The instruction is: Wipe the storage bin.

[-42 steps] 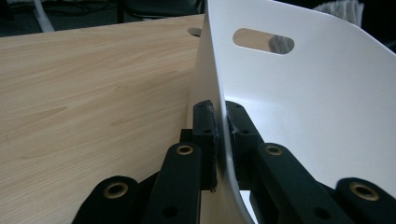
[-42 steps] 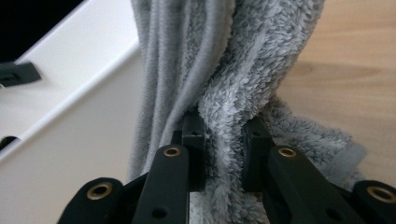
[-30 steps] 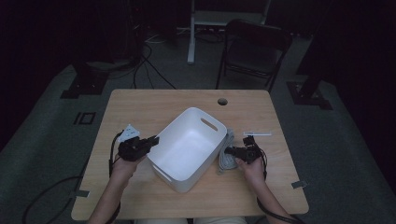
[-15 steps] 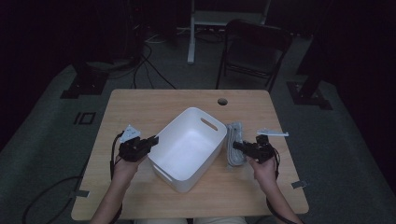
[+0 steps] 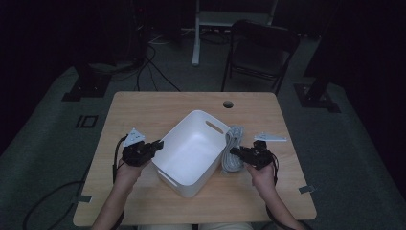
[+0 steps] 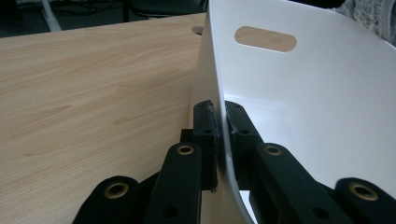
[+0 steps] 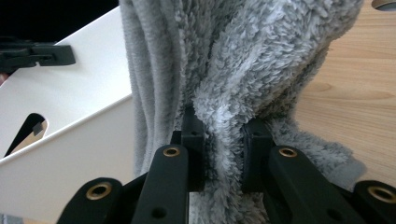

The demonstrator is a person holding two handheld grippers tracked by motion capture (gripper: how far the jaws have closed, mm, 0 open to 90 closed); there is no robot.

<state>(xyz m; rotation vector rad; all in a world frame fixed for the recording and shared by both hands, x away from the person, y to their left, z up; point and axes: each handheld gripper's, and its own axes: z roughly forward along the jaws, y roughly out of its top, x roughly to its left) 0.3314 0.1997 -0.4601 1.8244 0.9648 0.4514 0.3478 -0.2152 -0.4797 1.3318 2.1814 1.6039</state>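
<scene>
A white plastic bin (image 5: 194, 153) with slot handles sits in the middle of the wooden table (image 5: 158, 108). My left gripper (image 5: 154, 145) is shut on the bin's left wall (image 6: 219, 93), one pad outside and one inside. A folded grey fluffy towel (image 5: 231, 149) lies just right of the bin. My right gripper (image 5: 235, 151) is shut on a fold of that towel (image 7: 243, 74), lifting it beside the bin's outer wall (image 7: 70, 154).
A small white three-cornered plate (image 5: 271, 138) lies on the table right of the towel. A round cable hole (image 5: 228, 104) is at the table's back. A dark folding chair (image 5: 261, 52) and a stand's legs are behind the table.
My right gripper has shifted right and risen with the grey towel, drawing it up along the bin's right side. The left gripper has stayed on the bin wall.
</scene>
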